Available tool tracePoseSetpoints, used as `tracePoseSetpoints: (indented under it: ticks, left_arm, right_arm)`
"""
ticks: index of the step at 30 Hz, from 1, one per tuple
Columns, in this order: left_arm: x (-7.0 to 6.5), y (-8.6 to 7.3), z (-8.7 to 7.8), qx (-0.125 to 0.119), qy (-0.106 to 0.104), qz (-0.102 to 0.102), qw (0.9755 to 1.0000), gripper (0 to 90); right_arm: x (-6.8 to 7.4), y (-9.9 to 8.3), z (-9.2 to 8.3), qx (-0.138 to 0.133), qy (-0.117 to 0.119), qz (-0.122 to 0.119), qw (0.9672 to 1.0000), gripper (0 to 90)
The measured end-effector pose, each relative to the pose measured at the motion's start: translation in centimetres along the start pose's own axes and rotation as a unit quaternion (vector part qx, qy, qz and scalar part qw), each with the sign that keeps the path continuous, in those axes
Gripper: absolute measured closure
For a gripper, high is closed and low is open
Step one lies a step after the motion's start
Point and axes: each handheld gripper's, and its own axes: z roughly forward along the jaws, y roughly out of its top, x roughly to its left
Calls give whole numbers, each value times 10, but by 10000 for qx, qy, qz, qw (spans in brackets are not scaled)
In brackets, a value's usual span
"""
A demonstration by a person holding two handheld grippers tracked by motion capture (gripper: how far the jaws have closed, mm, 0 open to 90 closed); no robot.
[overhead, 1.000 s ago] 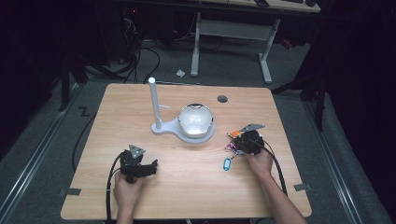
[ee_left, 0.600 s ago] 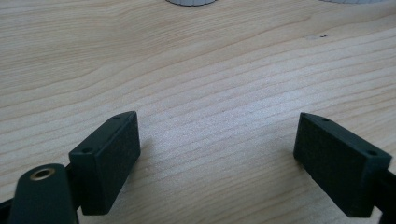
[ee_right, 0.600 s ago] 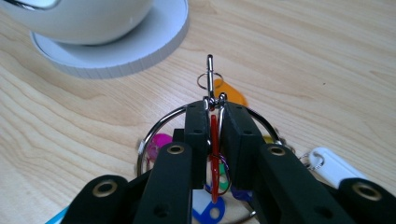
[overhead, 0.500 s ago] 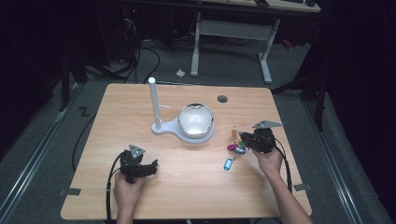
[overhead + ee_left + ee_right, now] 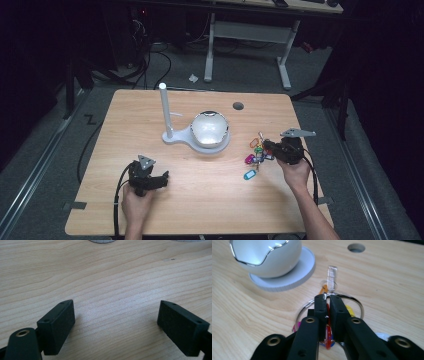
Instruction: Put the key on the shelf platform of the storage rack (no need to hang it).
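Resting near the table's [image 5: 210,200] front edge, left gripper [image 5: 159,181] has jaws spread wide on bare wood, nothing between them. Right gripper [image 5: 326,298] has just been closing and now pinches the key ring [image 5: 358,305]; the ring's near half and most coloured tags [image 5: 250,174] are hidden behind the jaws in the right gripper view. Keys sit right of the white dome stand [image 5: 209,130], whose top is cut off there. Post [image 5: 165,110] and table hole [image 5: 238,106] lie farther back.
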Motion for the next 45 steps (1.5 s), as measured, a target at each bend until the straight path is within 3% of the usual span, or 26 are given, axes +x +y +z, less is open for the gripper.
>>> tracePoseSetpoints:
  ticks: [21,28,45]
  left_arm:
    - [0,0,0,-2,-2,6,10000,150]
    - [0,0,0,-2,1,-4,10000,150]
    - [0,0,0,0,1,-1,10000,150]
  right_arm:
    - [-3,13,-41,-453,142,-55,9989,855]
    - [4,24,-56,-632,254,-200,9975,855]
    - [18,53,-83,-890,280,-542,9942,855]
